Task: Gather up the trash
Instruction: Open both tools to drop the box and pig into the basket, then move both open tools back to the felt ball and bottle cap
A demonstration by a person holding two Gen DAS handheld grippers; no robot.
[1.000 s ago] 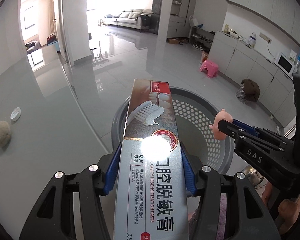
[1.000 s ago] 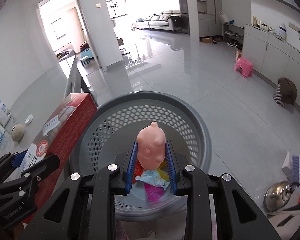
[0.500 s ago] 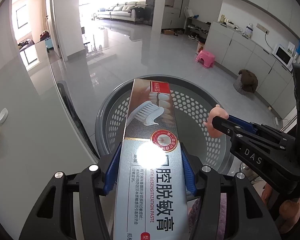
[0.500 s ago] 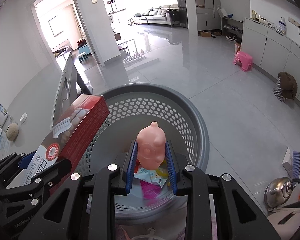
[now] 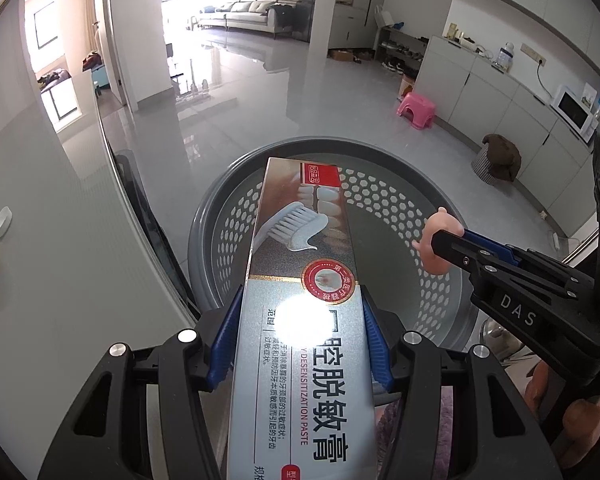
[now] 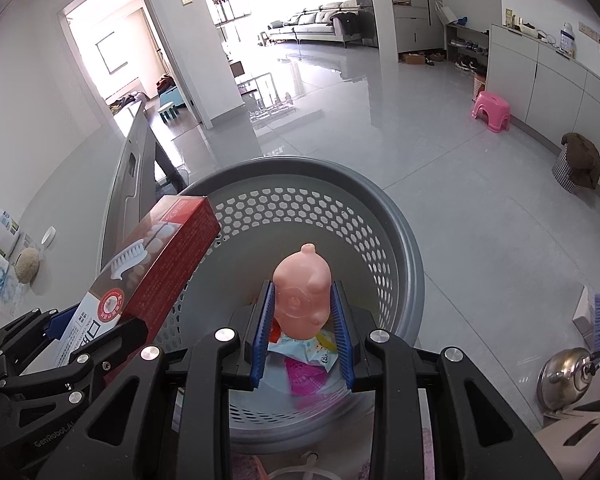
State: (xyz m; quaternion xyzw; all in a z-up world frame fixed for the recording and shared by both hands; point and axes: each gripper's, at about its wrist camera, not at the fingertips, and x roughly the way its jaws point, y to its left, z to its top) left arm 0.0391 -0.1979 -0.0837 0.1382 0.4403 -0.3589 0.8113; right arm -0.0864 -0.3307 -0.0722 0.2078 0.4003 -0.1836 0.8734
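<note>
Holding: both hand-held grippers clamped on trash above the grey perforated basket.
Left hand-held gripper: pads pressed on a toothpaste box, its far end at 12 o'clock over the rim.
Right hand-held gripper: narrowly closed around a pink figurine, upright.
Basket contents: coloured wrappers.

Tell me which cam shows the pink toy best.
Right wrist: the pink toy sits centred between that gripper's blue pads, whole upper body visible above the basket. Left wrist catches only its tip poking past the right gripper's finger.
</note>
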